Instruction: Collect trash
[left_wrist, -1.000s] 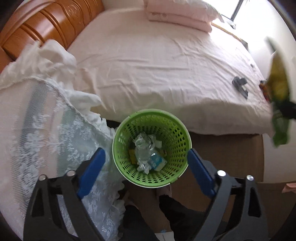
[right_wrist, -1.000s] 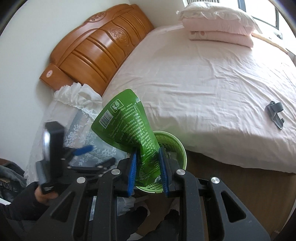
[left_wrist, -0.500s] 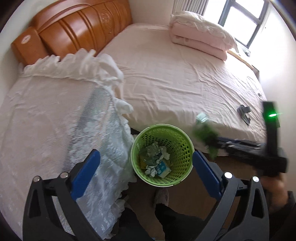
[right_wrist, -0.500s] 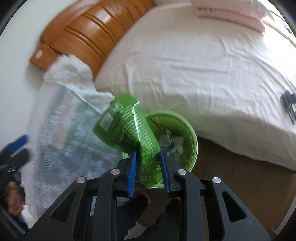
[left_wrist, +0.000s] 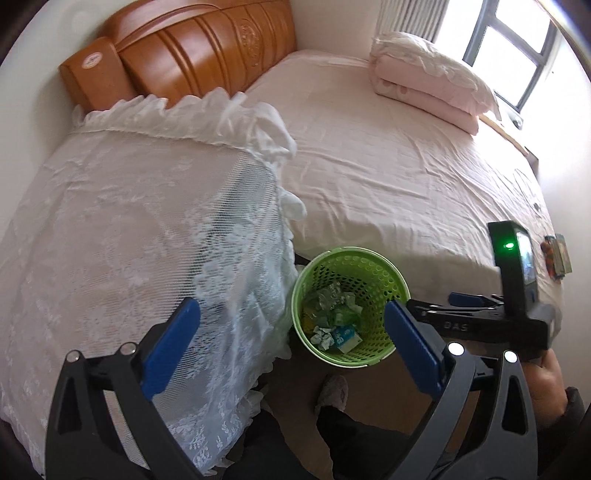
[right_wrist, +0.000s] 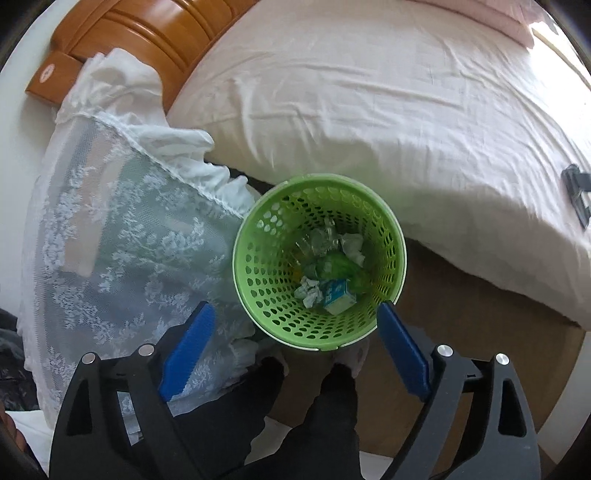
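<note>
A green perforated basket (right_wrist: 245, 236) stands on the floor between the bed and a lace-covered stand. In it lie a green snack bag (right_wrist: 334, 264), crumpled paper (right_wrist: 310, 290) and a small blue-and-white carton (right_wrist: 338, 291). My right gripper (right_wrist: 295, 326) hangs just above the basket; its jaws are opening and nothing is between them. My left gripper (left_wrist: 291, 332) stands wide open and empty, higher up and back from the basket (left_wrist: 397, 291). The carton (left_wrist: 345, 336) shows there too, and the right tool's black body (left_wrist: 509, 317) reaches in from the right.
A bed with a pink sheet (left_wrist: 388, 155) fills the far side, with folded pillows (left_wrist: 424, 77) and a wooden headboard (left_wrist: 192, 51). A grey clip (right_wrist: 576, 186) and colourful packets (left_wrist: 557, 254) lie on the bed. Slippered feet (left_wrist: 332, 391) stand before the basket.
My right gripper came down over the basket and opened, and the green bag fell out of it into the basket. My left gripper pulled up and back, staying open.
</note>
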